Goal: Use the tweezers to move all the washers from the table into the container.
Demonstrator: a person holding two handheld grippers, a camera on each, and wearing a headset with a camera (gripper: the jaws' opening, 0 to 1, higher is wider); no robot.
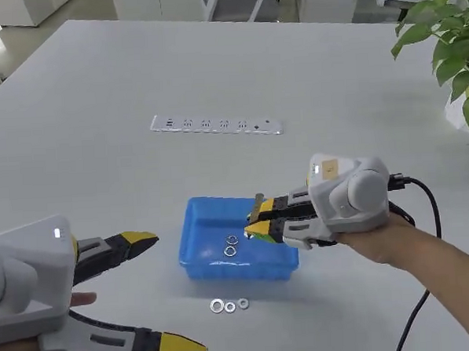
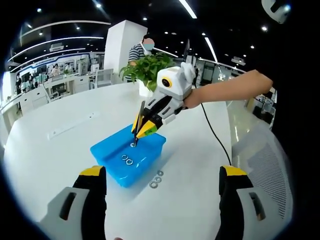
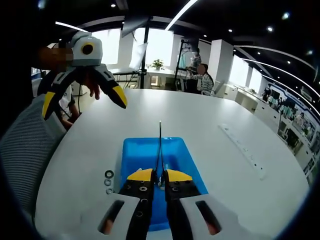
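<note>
Right gripper (image 1: 256, 221) pinching tweezers (image 3: 160, 145) over container (image 1: 220, 201); left gripper (image 1: 178, 295) spread.
3 washers (image 1: 229, 305) outside it: probably light, stiff, slick; nip one rim. Tweezer-tip load unclear.

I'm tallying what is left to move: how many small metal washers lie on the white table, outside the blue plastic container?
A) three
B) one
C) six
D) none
A: three small metal washers lie in a row on the white table, just outside the near wall of the blue plastic container.
</note>
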